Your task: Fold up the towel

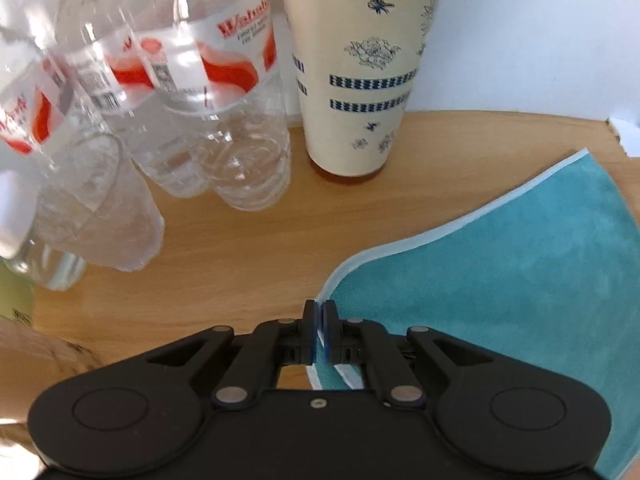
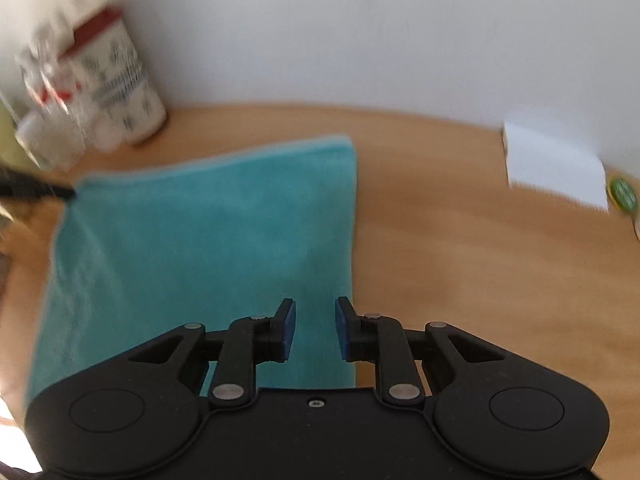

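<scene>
left gripper pinching towel corner (low over table) | right gripper fingers apart above towel

The left gripper has its fingers pinched together on a towel corner; the right gripper hovers, fingers parted, gripping nothing.

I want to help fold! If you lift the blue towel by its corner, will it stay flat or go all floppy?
Probably floppy: the towel curves softly where the left gripper pinches its corner. It looks thin and fuzzy, so likely light and not slippery.
</scene>
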Tool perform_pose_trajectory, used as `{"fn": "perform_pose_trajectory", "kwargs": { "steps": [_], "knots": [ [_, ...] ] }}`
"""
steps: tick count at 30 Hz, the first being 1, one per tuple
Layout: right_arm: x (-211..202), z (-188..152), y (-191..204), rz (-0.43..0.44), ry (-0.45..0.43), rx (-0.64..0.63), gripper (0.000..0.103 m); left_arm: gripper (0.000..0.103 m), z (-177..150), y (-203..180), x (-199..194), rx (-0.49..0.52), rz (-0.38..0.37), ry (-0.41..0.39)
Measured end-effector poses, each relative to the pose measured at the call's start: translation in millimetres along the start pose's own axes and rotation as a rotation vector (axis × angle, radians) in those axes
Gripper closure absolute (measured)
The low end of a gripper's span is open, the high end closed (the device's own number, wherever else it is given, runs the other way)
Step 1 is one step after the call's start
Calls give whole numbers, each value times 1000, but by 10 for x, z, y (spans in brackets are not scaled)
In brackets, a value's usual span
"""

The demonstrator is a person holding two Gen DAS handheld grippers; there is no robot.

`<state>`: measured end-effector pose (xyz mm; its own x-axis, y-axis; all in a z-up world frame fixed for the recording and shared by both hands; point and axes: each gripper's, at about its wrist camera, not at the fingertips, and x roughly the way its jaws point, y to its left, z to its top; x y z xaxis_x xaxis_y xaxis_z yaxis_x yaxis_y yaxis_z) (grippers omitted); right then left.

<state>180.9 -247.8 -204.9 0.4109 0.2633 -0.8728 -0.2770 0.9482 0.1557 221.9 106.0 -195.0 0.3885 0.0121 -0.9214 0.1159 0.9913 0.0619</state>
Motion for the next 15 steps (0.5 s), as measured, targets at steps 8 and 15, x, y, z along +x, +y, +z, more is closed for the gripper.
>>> {"fn": "perform_pose_trajectory", "kwargs": {
  "steps": [8,15],
  "knots": [
    [32,-176,56,-78,-11,-40,83,88,-47,-3,147,11,32,32],
    [-207,-165,296,-97,-77,-9,65,71,-296,155,-270,-77,-41,1]
  ]
}}
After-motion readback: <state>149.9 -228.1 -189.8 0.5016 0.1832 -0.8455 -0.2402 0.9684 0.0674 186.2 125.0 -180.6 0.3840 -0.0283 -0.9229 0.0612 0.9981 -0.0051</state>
